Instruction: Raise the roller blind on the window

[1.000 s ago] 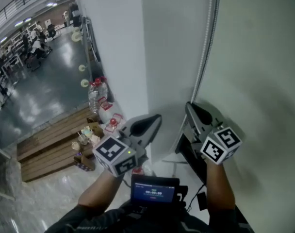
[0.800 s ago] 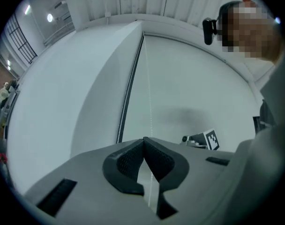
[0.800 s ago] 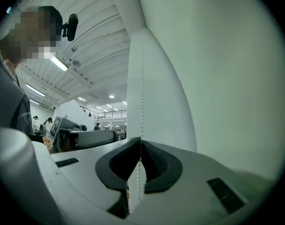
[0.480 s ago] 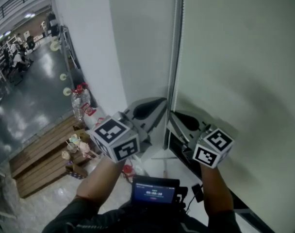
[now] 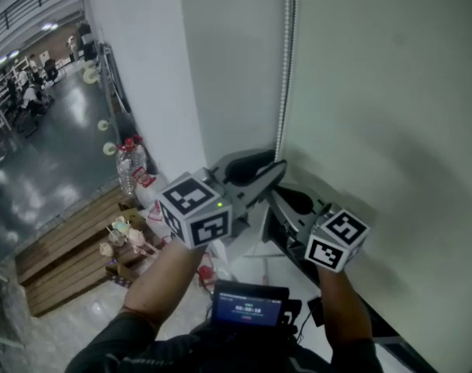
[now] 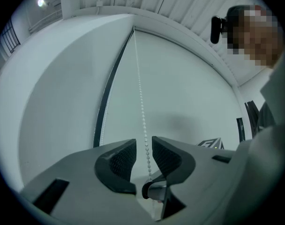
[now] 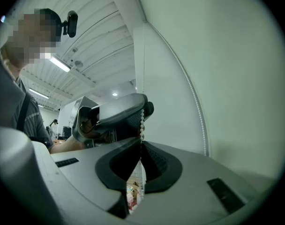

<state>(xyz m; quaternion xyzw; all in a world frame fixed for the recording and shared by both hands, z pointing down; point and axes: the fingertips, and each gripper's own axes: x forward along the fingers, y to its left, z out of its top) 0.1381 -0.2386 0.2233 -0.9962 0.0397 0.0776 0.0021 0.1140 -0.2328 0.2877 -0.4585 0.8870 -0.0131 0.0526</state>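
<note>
The white roller blind [image 5: 383,92] covers the window at right, and its bead chain [image 5: 283,84] hangs along its left edge. My left gripper [image 5: 278,169] is at the chain, above the right one. Its jaws have just been opening and stand open, with the bead chain [image 6: 143,125] running freely between the pads [image 6: 120,159]. My right gripper [image 5: 275,199] sits just below, shut on the bead chain [image 7: 142,121]. In the right gripper view, the chain runs up from my right gripper [image 7: 138,147] to the left gripper's jaws. The loop's other strand [image 7: 199,111] hangs beside the blind.
A white wall pillar [image 5: 150,68] stands left of the window. A dark window frame strip [image 6: 105,97] runs beside the chain. Far below lie a wooden pallet [image 5: 65,247], water bottles [image 5: 129,162] and several cups. A small screen [image 5: 250,305] is at the person's chest.
The left gripper has risen up the chain to sit above the right gripper, and its jaws have opened off the chain. The right gripper stays shut on the chain, little moved.
</note>
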